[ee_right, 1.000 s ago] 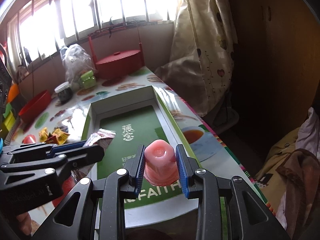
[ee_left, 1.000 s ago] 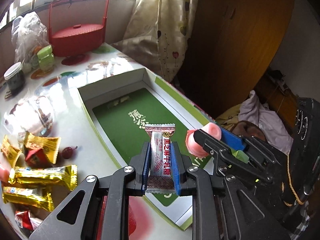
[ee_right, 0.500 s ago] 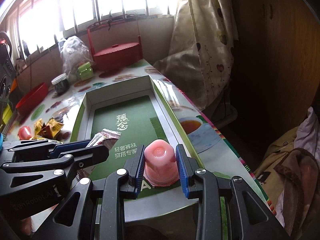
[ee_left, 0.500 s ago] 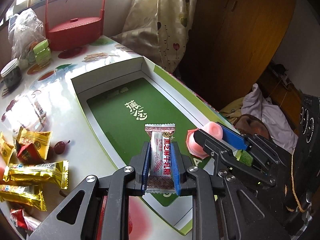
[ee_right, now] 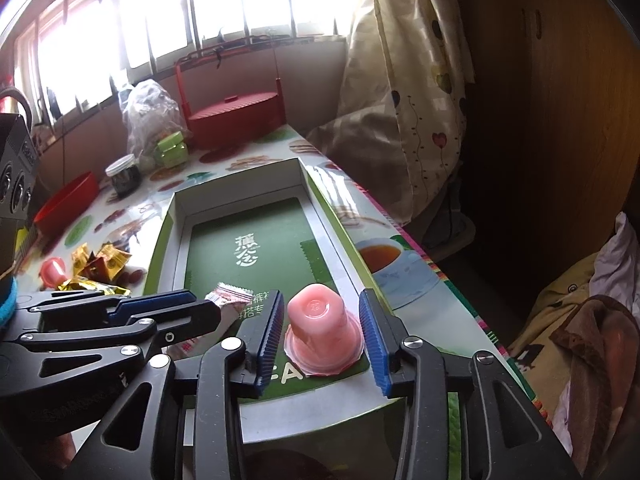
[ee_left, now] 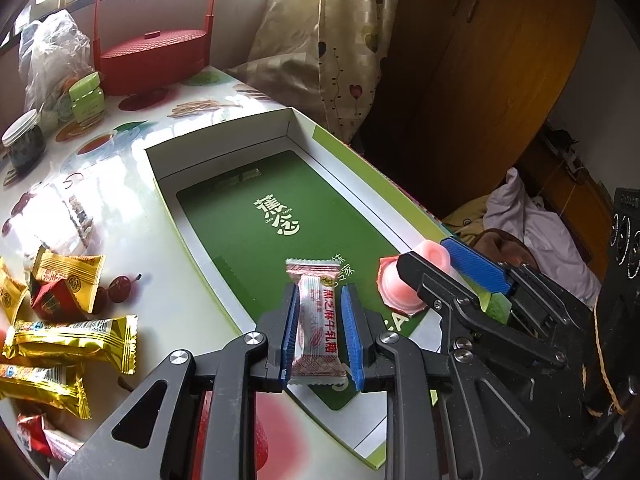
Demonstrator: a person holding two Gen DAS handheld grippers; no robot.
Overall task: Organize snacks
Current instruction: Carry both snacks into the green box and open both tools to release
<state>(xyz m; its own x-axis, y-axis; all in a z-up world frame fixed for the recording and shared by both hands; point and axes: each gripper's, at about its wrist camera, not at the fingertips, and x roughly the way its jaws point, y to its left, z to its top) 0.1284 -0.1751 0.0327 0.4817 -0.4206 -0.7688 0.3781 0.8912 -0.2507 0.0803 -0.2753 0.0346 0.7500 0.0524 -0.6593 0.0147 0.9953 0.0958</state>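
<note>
A shallow green-and-white box [ee_left: 224,132] lies open on the table. My left gripper [ee_left: 319,292] hovers over its near end, jaws opening. A pink-and-white wrapped candy [ee_left: 318,320] stands tilted and loose between its blue pads, with a thin gap on the right side. To the right, my right gripper [ee_right: 320,300] is also opening. An upside-down pink jelly cup [ee_right: 320,320] sits on the box's green floor between its pads, clear of both. The right wrist view shows the left gripper [ee_right: 192,308] and the candy [ee_right: 230,296] beside the cup.
Several gold and red wrapped candies [ee_left: 72,336] lie left of the box, with another pink jelly cup [ee_right: 52,270]. A red basket [ee_left: 154,56], a plastic bag [ee_left: 52,56], jars [ee_left: 86,98] and a red bowl [ee_right: 68,200] stand behind. The table edge runs right of the box.
Both grippers' jaws have spread. The jelly cup now stands free on the box floor, and the candy has tipped loose between the left pads.
</note>
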